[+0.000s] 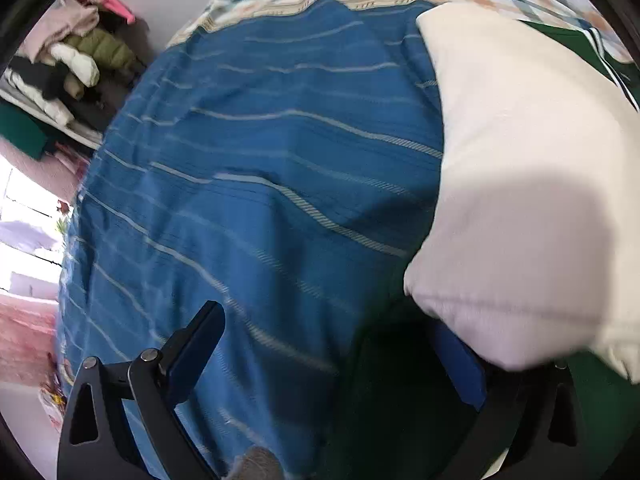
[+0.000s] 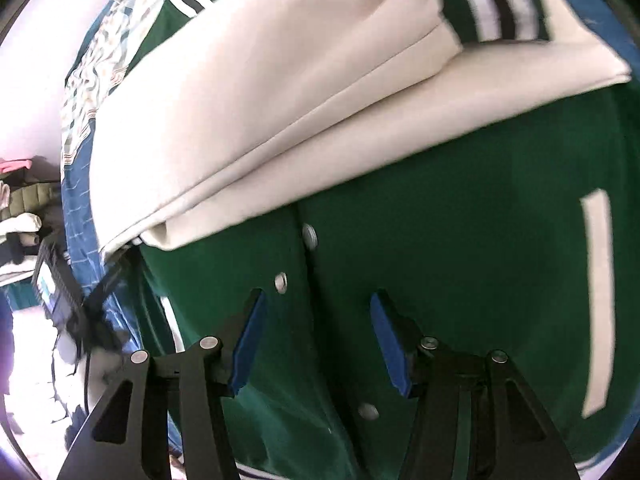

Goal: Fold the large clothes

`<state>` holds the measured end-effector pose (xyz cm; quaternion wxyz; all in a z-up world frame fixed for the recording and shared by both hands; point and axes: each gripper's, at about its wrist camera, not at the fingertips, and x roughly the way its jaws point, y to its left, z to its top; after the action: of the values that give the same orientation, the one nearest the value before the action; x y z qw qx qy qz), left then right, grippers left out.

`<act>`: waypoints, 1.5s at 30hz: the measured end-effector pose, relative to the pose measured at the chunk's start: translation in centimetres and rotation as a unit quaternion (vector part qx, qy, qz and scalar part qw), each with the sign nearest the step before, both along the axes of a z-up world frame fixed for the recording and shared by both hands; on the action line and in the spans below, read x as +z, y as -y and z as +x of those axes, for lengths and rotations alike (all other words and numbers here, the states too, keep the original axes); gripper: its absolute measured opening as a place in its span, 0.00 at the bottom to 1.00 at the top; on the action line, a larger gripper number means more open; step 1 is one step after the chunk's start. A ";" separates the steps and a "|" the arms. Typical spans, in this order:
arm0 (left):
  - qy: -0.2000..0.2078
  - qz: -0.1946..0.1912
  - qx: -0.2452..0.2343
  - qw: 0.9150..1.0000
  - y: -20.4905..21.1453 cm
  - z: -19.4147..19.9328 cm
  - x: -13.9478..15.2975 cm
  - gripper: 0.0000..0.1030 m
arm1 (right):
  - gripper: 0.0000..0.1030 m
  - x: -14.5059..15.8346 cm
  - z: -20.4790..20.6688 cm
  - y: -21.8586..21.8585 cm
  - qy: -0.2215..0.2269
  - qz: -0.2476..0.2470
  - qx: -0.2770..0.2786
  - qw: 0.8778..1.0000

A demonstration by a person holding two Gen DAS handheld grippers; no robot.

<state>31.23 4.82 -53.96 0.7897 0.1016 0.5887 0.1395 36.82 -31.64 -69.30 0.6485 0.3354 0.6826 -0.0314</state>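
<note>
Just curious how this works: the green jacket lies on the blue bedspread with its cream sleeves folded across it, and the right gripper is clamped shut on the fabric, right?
Not quite. The right wrist view shows the right gripper open above the green jacket, holding nothing. The cream sleeves and blue bedspread are as described.

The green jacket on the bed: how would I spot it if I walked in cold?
Find the bed with the blue striped cover. On it lies the green jacket, front up, with silver snap buttons down its middle. Its cream sleeves are folded across the body and end in green cuffs with white and black stripes; nothing else on the bed is green and cream.
</note>
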 end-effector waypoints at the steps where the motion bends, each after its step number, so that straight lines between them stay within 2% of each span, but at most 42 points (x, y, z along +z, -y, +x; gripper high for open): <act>1: 0.001 0.000 0.002 1.000 -0.2 -0.7 0.7 1.00 | 0.36 -0.6 0.1 0.2 -0.004 0.003 0.001 1.000; 2: 0.004 0.001 0.003 1.000 -0.6 -1.5 1.3 1.00 | 0.11 -1.3 0.4 0.2 -0.009 0.013 0.002 1.000; 4: 0.014 -0.002 0.006 1.000 -1.2 -3.2 3.3 1.00 | 0.06 -0.7 0.7 -0.6 -0.005 -0.014 0.019 1.000; 5: 0.017 -0.003 0.010 1.000 -1.7 -4.7 4.3 1.00 | 0.00 0.7 0.9 -0.5 0.005 -0.061 0.035 0.998; 7: 0.017 0.003 0.020 1.000 -3.7 -8.0 6.0 1.00 | 0.00 2.0 0.8 0.3 0.001 -0.142 0.054 0.988; 8: 0.014 0.010 0.022 1.000 -4.2 -8.9 6.3 1.00 | 0.00 2.2 0.7 0.9 -0.002 -0.144 0.056 0.988; 10: 0.001 0.047 0.027 0.999 -5.2 -11.8 6.5 1.00 | 0.02 2.1 -0.5 2.5 -0.017 -0.046 0.027 0.998; 11: -0.006 0.064 0.033 0.997 -6.1 -13.7 6.7 1.00 | 0.07 2.3 -1.6 3.0 -0.021 0.013 0.008 1.000; 12: -0.013 0.077 0.041 0.996 -7.0 -15.2 6.8 1.00 | 0.12 2.8 -3.1 3.3 -0.022 0.049 -0.004 0.999; 14: -0.029 0.089 0.066 0.993 -8.9 -18.2 6.4 1.00 | 0.42 3.3 -5.7 3.0 -0.038 0.072 -0.005 0.997; 15: -0.039 0.088 0.077 0.992 -9.7 -19.1 5.9 1.00 | 0.45 3.2 -7.7 2.3 -0.055 0.092 -0.006 0.994; 17: -0.075 0.087 0.095 0.989 -11.0 -21.1 3.9 1.00 | 0.45 2.2 -9.7 0.9 -0.077 0.120 -0.007 0.990; 19: -0.092 0.090 0.103 0.986 -11.6 -22.4 2.1 1.00 | 0.45 0.1 -11.9 -1.5 -0.104 0.136 -0.011 0.985; 21: -0.105 0.089 0.104 0.985 -12.2 -22.9 -0.2 1.00 | 0.43 -1.1 -13.3 -3.6 -0.103 0.167 -0.015 0.980; 22: -0.116 0.085 0.105 0.984 -12.5 -22.9 -1.3 1.00 | 0.20 -1.3 -13.4 -4.9 -0.102 0.152 -0.004 0.983; 23: -0.125 0.082 0.100 0.984 -12.7 -23.0 -2.7 1.00 | 0.08 -0.8 -13.6 -5.5 -0.099 0.119 0.009 0.988; 24: -0.127 0.084 0.096 0.984 -12.7 -22.9 -3.7 1.00 | 0.08 -0.8 -13.2 -6.4 -0.093 0.093 0.012 0.991; 27: -0.116 0.092 0.092 0.985 -12.3 -23.1 -4.3 1.00 | 0.08 2.0 -13.4 -5.6 -0.077 0.017 0.014 0.997; 28: -0.115 0.093 0.098 0.984 -12.1 -23.2 -4.2 1.00 | 0.08 2.3 -13.5 -5.5 -0.078 0.010 0.017 0.997; 30: -0.116 0.095 0.105 0.983 -11.8 -23.2 -4.0 1.00 | 0.08 1.7 -13.8 -6.0 -0.101 0.022 0.060 0.993; 31: -0.117 0.098 0.103 0.983 -11.5 -23.2 -3.7 1.00 | 0.10 1.9 -13.5 -8.4 -0.103 0.026 0.073 0.992; 32: -0.122 0.101 0.100 0.982 -11.2 -23.0 -3.3 1.00 | 0.15 2.2 -13.0 -8.5 -0.102 0.032 0.080 0.991; 34: -0.107 0.094 0.106 0.984 -11.2 -22.8 -1.7 1.00 | 0.16 4.1 -12.2 -8.3 -0.094 0.040 0.083 0.991; 37: -0.058 0.090 0.107 0.988 -9.8 -23.0 2.6 1.00 | 0.25 9.4 -13.5 -2.2 -0.056 0.010 0.018 0.998; 40: -0.013 0.089 0.087 0.992 -7.0 -22.4 7.0 1.00 | 0.31 13.7 -16.0 7.2 -0.038 -0.053 -0.058 0.996; 43: 0.003 0.055 0.058 0.997 -2.1 -21.9 9.7 1.00 | 0.31 13.9 -18.0 14.7 -0.052 -0.073 -0.106 0.990; 45: -0.003 0.011 0.026 1.000 3.1 -21.7 10.2 1.00 | 0.31 12.5 -19.5 18.8 -0.057 -0.059 -0.126 0.989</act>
<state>9.52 1.73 -43.77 0.7828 0.0956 0.5922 0.1656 17.33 -50.49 -56.82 0.6178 0.3781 0.6676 -0.1722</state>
